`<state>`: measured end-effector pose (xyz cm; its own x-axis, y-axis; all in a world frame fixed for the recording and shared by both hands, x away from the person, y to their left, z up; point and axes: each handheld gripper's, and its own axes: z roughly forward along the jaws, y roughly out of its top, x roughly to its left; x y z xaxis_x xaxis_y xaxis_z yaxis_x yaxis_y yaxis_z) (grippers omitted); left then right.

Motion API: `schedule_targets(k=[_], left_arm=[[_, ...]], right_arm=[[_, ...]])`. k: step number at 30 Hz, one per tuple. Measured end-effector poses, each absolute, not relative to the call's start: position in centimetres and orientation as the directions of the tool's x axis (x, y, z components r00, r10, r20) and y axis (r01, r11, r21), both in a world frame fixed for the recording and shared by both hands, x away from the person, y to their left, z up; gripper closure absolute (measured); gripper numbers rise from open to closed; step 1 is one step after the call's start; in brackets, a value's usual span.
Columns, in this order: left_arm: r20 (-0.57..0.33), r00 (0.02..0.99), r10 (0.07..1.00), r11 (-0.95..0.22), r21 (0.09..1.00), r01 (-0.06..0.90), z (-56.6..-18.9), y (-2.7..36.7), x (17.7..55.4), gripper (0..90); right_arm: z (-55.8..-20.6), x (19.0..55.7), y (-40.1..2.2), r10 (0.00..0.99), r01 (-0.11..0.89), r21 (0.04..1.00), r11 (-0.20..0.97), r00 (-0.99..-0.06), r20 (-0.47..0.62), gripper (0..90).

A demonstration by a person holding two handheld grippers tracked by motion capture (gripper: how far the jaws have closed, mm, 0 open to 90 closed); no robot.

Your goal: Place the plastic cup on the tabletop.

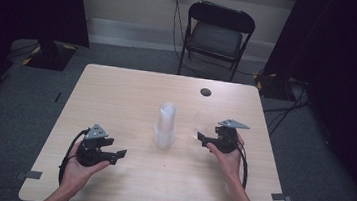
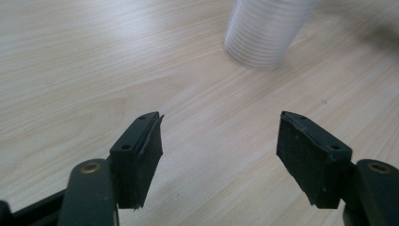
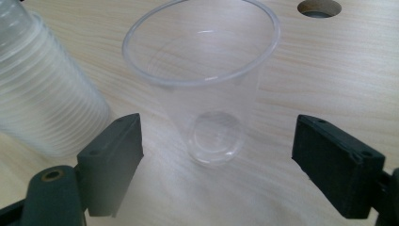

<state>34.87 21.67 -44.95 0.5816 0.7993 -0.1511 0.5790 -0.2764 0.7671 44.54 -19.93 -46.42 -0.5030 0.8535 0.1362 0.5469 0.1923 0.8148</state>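
- The stack of clear cups (image 1: pixel 166 126) stood upright near the middle of the table (image 1: pixel 117 89) and served as the landmark; a single clear cup (image 3: pixel 204 89) stood upright just to the right of the stack, apart from it, with the round cable hole (image 1: pixel 206 92) farther back.
- The right gripper (image 3: pixel 217 155) sat just on the near side of the single cup, its jaws spread wide on either side of the cup's base and touching neither wall; nothing was held.
- The left gripper (image 1: pixel 119 153) rested low to the left of the stack and nearer the person, well apart from it, jaws also spread wide and empty, aimed toward the foot of the stack (image 2: pixel 266 33).
- By my reading the step in hand was setting out one cup beside the stack, and the cup looked placed and free.
- To finish it well, the right gripper should draw straight back along its own line, away from the stack, so neither pad (image 3: pixel 113 157) clips the thin wall and tips the cup.
- The jaws should stay wide until fully clear of the rim.
- For a next cup, the left gripper could steady the stack low down while the right pinches only the top rim, lightly, since such thin plastic probably buckles and nests tightly.
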Motion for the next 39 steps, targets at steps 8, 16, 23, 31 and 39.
schedule_targets(k=[8,16,23,31,39], left_arm=[[-0.134,0.597,0.791,-0.299,0.766,0.569,-44.9,21.7,34.8,29.1],[-0.122,0.575,0.809,-0.288,0.771,0.569,-45.0,21.8,34.7,29.1],[-0.146,0.570,0.809,-0.271,0.768,0.580,-44.9,22.2,34.6,29.2],[-0.134,0.591,0.795,-0.292,0.770,0.567,-44.5,21.4,33.7,28.8],[-0.127,0.573,0.809,-0.288,0.764,0.577,-45.1,21.7,34.0,28.9]], right_arm=[[-45.3,42.3,-21.3,0.851,0.541,0.820,0.186,-0.505,0.140,18.1],[-44.6,39.9,-22.3,0.849,0.555,0.809,0.195,-0.509,0.145,18.5],[-44.6,37.7,-23.3,0.848,0.563,0.803,0.195,-0.508,0.150,19.0],[-44.6,35.1,-24.1,0.846,0.576,0.796,0.185,-0.506,0.169,18.9],[-45.1,32.5,-25.3,0.856,0.577,0.799,0.170,-0.488,0.171,19.5]])
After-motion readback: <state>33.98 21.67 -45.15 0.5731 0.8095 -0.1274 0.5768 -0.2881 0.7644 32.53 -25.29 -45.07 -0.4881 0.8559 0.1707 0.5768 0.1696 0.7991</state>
